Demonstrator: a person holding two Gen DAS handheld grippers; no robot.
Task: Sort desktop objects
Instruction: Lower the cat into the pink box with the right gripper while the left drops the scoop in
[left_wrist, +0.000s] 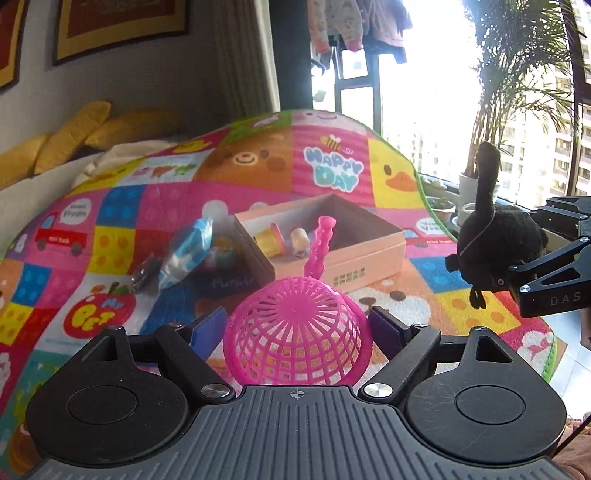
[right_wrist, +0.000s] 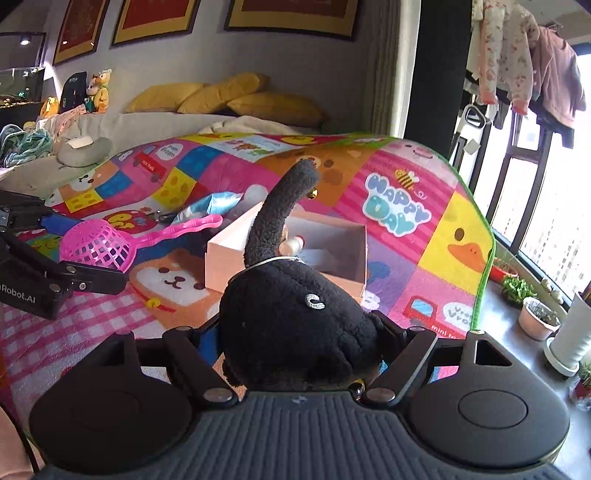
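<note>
Yellow cushions (right_wrist: 236, 96), hanging laundry (right_wrist: 517, 74), potted palm (left_wrist: 517, 92).

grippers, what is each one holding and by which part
The left gripper holds the pink plastic strainer by its mesh bowl, handle pointing away. The right gripper holds the black plush toy by its round body, its long neck sticking up.

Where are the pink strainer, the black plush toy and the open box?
pink strainer (left_wrist: 295, 332): left wrist view, on its mesh bowl.
black plush toy (right_wrist: 291, 317): right wrist view, on its round body.
open box (left_wrist: 365, 254): left wrist view, on its front wall.
</note>
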